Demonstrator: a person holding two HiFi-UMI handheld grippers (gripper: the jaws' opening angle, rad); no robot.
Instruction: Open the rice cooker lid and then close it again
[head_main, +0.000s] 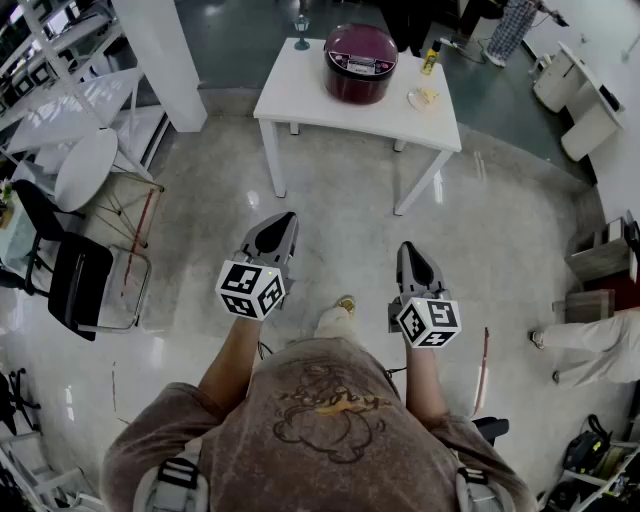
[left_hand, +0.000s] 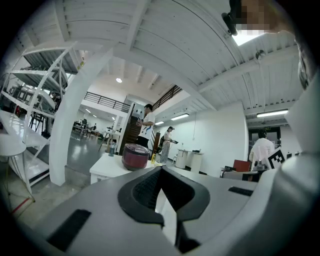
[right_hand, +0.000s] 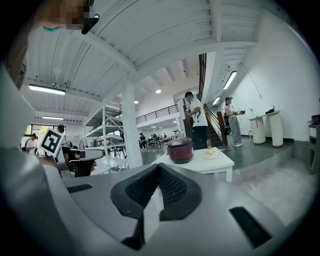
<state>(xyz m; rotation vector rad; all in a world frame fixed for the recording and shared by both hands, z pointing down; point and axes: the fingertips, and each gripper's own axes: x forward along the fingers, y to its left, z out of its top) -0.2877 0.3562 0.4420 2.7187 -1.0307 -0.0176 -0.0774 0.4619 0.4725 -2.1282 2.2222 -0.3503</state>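
Note:
The maroon rice cooker (head_main: 360, 62) stands with its lid down on a white table (head_main: 300, 95), well ahead of me across the bare floor. Both grippers hang in the air in front of my body, far short of the table. My left gripper (head_main: 286, 218) points toward the table with its jaws together and nothing in them. My right gripper (head_main: 408, 248) is likewise shut and empty. The left gripper view shows the cooker (left_hand: 136, 156) small beyond the closed tips (left_hand: 160, 170). In the right gripper view the cooker (right_hand: 180, 150) sits above the closed tips (right_hand: 159, 166).
On the table stand a stemmed glass (head_main: 301, 30), a yellow bottle (head_main: 430, 60) and a small plate (head_main: 423, 97). A white column (head_main: 160, 60), a round white table (head_main: 85, 168) and a black chair (head_main: 80, 285) are at the left. Two people (right_hand: 196, 120) stand beyond the table.

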